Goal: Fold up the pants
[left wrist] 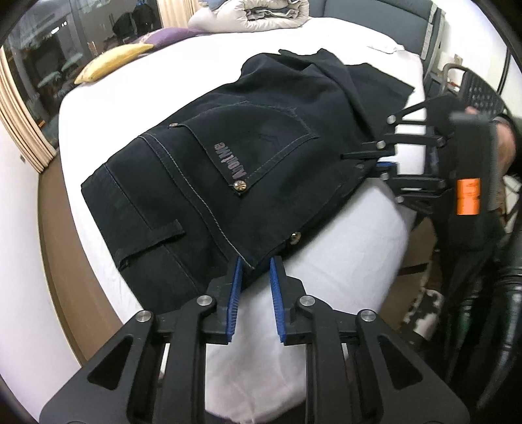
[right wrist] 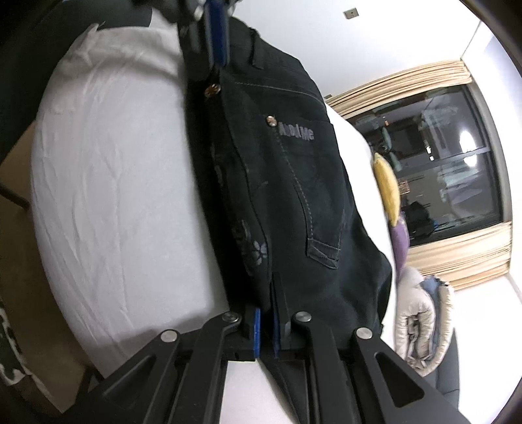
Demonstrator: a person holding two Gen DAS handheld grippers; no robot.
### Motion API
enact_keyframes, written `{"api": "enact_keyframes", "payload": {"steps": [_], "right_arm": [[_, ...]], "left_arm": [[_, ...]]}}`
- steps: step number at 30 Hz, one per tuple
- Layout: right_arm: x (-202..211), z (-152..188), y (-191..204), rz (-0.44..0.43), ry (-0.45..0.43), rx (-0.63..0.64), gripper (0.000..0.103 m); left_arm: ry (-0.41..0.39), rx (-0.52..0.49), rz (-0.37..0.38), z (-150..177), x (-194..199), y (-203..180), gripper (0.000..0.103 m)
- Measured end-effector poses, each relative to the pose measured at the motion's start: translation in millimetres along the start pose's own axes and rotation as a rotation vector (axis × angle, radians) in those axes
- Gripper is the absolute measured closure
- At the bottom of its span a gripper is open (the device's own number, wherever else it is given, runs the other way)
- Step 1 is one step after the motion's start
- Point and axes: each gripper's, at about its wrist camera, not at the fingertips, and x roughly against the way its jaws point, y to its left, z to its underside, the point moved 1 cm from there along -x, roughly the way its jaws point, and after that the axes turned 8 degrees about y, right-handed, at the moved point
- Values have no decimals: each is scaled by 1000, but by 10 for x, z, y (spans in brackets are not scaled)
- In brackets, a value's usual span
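1. The black pants (left wrist: 235, 156) lie folded lengthwise on the white bed (left wrist: 342, 234), back pocket and grey lettering facing up, waistband toward 7 o'clock in the left wrist view and legs running off toward 1 o'clock.
2. The left tool (left wrist: 256, 277) sits at 6 o'clock in its own view; its blue pads (left wrist: 236, 277) stand narrowly apart at the waistband corner, not pressing the cloth.
3. The right tool (right wrist: 266, 323) is clamped on the pants' near edge, the fabric pinched between its blue pads (right wrist: 257, 329).
4. In the left view that right tool (left wrist: 385, 163) shows at 3 o'clock, gripping the pants' side edge.
5. A yellow cushion (left wrist: 111, 62) and a rolled quilt (left wrist: 254, 16) lie toward 11 and 12 o'clock.
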Motion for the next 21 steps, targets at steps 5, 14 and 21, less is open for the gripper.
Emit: {"api": "enact_keyframes", "payload": {"steps": [5,14,21], "right_arm": [[-10,-18,-30,-21,5,-53,94],[4,5,-12,13,-11,-115,92],[253,419,-743,-210,-89,-466,7]], "left_arm": [[-146,98,55,-252,365,98,86],[-58,278,77,-815,-686,178,86],[-85,300,70,-736,-692,196,86]]}}
